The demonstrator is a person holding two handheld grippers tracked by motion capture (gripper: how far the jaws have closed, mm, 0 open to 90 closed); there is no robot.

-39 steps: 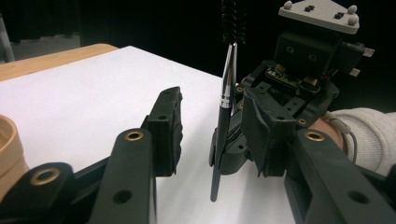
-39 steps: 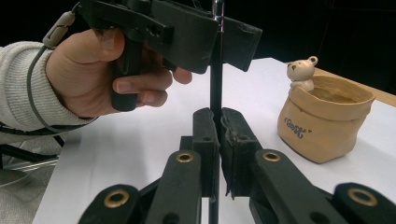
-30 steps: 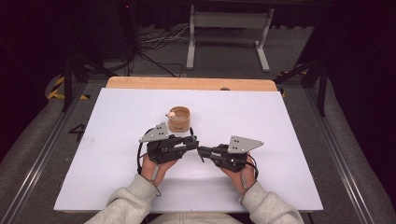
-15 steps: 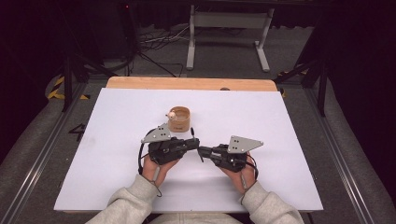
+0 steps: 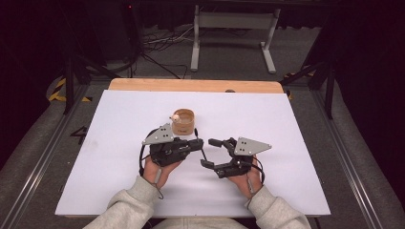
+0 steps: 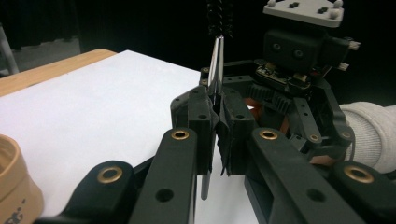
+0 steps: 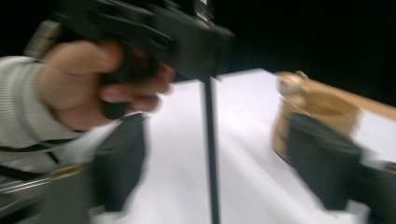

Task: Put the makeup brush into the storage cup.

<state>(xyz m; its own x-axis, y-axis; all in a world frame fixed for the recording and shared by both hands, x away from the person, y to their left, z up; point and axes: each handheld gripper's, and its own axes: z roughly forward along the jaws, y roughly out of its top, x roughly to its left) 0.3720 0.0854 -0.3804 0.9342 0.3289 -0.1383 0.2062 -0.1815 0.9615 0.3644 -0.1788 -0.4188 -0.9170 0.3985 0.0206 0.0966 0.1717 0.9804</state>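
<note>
I am pinching a thin brush (image 6: 218,56), black bristles on a slim white-and-dark stem, in my left hand-held gripper (image 5: 197,142). Its long axis is standing roughly upright, directly ahead of my spread right hand-held gripper (image 5: 208,152), above the white surface (image 5: 286,124), near the wooden cup (image 5: 183,122).

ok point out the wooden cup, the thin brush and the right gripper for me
wooden cup (image 5: 183,122), high view, on its outer wall facing the person
thin brush (image 6: 215,70), left gripper view, on its pale stem below the black bristles
right gripper (image 5: 208,152), high view, midway between its open fingertips
</note>
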